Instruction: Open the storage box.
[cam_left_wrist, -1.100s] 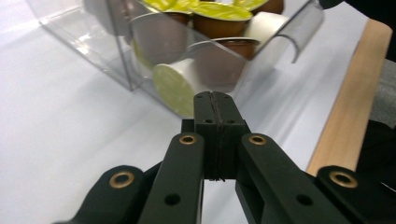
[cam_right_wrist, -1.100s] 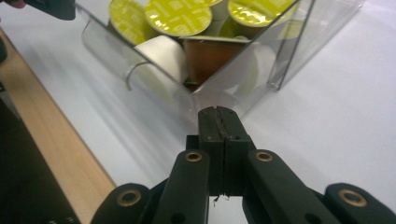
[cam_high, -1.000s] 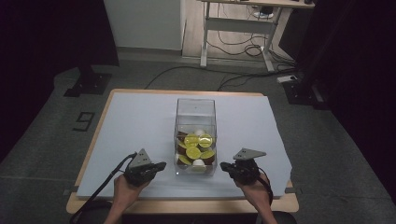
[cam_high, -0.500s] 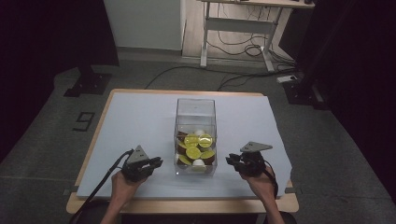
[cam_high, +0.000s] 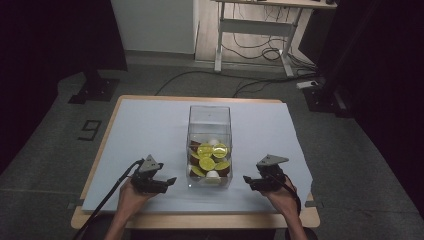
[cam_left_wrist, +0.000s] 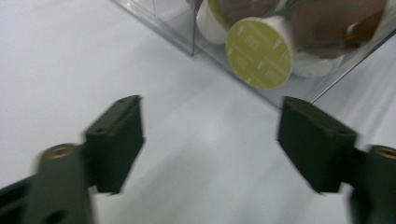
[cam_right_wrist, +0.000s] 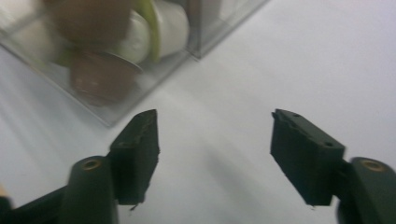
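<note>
Clear plastic box, tall and lidless, partly filled with yellow-lidded, brown and white capsules, near worktop's front edge, midway. Left gripper and right gripper low beside it, pointing inward, jaws just opened wide, nothing between.

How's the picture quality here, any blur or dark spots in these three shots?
High view: dim, with the room's edges falling to black, though the clear box of capsules reads sharp. Left gripper view: bright table sheet, jaw edges smeared, the yellow-lidded capsule fairly crisp. Right gripper view: the box and its capsules are blurred.
</note>
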